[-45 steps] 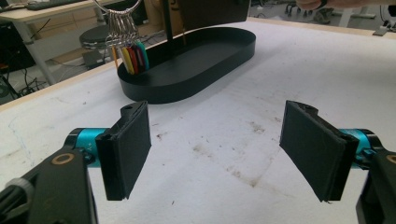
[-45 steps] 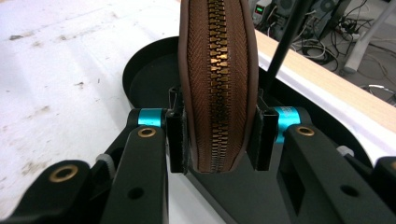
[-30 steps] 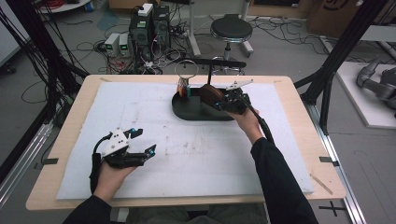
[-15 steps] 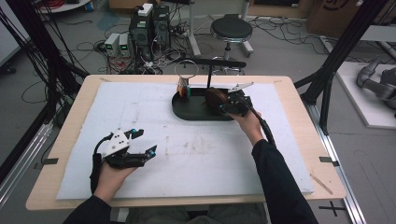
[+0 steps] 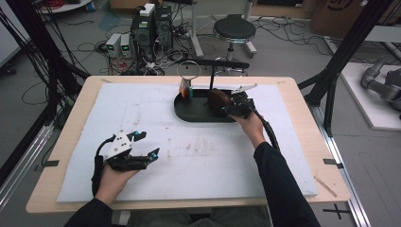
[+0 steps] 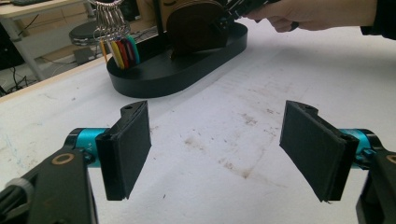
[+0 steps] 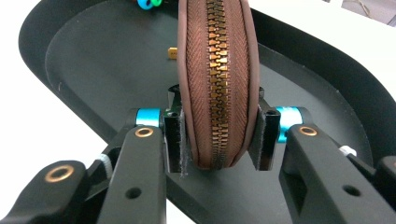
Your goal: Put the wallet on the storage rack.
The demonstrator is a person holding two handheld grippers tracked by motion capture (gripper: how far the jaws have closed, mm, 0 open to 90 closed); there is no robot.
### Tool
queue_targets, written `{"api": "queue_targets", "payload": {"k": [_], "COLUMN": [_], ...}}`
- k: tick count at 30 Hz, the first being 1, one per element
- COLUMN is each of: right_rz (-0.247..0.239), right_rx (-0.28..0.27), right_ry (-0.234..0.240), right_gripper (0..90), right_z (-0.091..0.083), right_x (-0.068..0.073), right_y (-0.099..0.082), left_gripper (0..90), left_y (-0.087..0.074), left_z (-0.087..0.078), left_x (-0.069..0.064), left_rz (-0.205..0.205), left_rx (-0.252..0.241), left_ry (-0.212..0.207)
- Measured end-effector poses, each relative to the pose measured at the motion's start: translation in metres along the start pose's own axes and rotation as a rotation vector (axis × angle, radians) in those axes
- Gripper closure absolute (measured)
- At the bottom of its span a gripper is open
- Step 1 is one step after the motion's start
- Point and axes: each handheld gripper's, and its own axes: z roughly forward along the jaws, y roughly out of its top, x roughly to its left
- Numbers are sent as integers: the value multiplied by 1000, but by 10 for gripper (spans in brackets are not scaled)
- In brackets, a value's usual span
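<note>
High view: right claw at round brown leather zip pouch, upright on black oval tray at tabletop's far side. Left claw rests near edge.

Left claw view: jaws wide apart, nothing betw them.

Right claw view: pads hug pouch both sides; jaws just eased outward a bit.

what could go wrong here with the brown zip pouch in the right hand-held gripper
1. The right hand-held gripper pinches the brown zip pouch only near its rounded lower edge, and its jaws have just been opening a little, so the soft pouch may slip or tip onto the black tray.
2. The key ring with coloured tags stands close by on the same tray; a swing of the pouch could knock it.
</note>
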Motion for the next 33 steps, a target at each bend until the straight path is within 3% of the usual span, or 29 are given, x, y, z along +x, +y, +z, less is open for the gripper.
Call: {"api": "queue_targets", "payload": {"k": [4, 7, 18, 22, 28, 33], "right_rz": [20, 29, -19, -29, -25, -18], "right_rx": [43, 46, 34, 36, 28, -19], "right_ry": [-13, -11, -33, -52, -69, -56], "right_gripper": [608, 606, 591, 524, 429, 380], "right_z": [3, 2, -3, -7, -18, -38], "right_x": [-2, -4, -1, -1, -5, -7], "right_y": [-3, -4, 0, 1, 2, 5], "left_gripper": [246, 246, 246, 246, 246, 246], "left_y": [0, 0, 0, 0, 0, 0], "left_z": [0, 0, 0, 0, 0, 1], "left_x": [0, 0, 0, 0, 0, 1], "left_rz": [-1, 2, 3, 4, 6, 4], "left_rx": [-1, 2, 0, -1, 0, 0], "left_ry": [2, 2, 2, 3, 5, 10]}}
